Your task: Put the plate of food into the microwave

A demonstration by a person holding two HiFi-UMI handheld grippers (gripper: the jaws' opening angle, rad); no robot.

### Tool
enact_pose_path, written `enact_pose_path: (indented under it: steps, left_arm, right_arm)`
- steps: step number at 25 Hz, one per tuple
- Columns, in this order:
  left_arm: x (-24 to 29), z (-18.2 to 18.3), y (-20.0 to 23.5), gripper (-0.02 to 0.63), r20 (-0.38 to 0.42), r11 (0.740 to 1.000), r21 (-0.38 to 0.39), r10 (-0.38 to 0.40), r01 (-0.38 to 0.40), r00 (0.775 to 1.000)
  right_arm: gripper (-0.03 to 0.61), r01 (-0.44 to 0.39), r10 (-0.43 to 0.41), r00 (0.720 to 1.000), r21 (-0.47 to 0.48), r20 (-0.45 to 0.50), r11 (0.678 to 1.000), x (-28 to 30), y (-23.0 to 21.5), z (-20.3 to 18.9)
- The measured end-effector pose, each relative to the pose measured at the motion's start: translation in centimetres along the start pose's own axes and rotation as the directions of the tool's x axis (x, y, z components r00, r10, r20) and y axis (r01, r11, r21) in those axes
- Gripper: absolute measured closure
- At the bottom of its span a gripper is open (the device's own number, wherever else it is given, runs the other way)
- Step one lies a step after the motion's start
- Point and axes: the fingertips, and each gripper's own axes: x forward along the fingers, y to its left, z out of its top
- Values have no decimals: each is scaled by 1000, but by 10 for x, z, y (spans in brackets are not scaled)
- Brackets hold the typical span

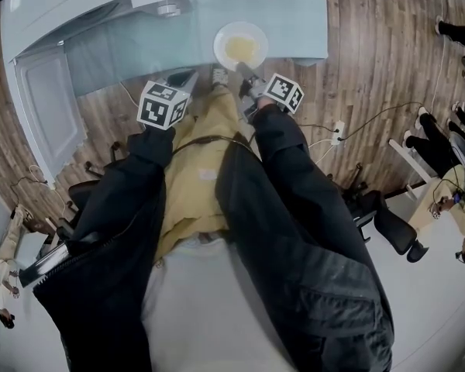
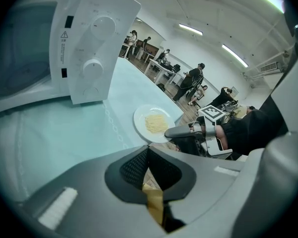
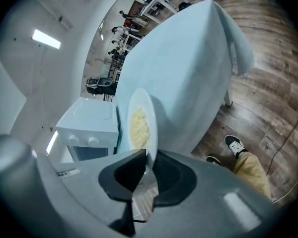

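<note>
Right hand-held gripper [image 3: 148, 165] pinches only the near rim of the plate [image 1: 257, 31], which rests on the surface [image 1: 294, 14] right of the open microwave [image 1: 85, 6]; left hand-held gripper [image 2: 148, 163] is shut, empty; likely risk: a one-edge hold lets the plate sag or slip on lifting, spilling the noodles [image 1: 240, 49].

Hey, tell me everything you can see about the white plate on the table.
The plate is round, white and shallow, glossy like ceramic or plastic, with a small heap of pale yellow noodles in its middle. It lies flat on the light blue table, at the near edge by the corner, right of the microwave. The right gripper is closed on its near rim; nothing else touches it.
</note>
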Motion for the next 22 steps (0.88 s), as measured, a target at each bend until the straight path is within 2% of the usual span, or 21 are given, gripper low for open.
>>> enact_pose_path:
  steps: [5,10,15,22]
  left_arm:
    - [-2,-2,3,617,15,1000,-23,4,-4,1000]
    - [-10,-6,10,617,30,999,-49,24,-23,999]
    - [-23,-13,24,617,53,995,-86,51,-47,997]
    - [-49,-27,49,617,114,977,-185,124,-102,986]
  right_arm:
    - [563,-127,127,992,29,14,991,-3,13,2]
    - [568,-180,180,983,22,23,983,-8,18,-1]
    - [568,-258,258,964,10,-62,966,-2,34,-22]
    - [568,-283,267,932,-36,-244,958,32,66,-57]
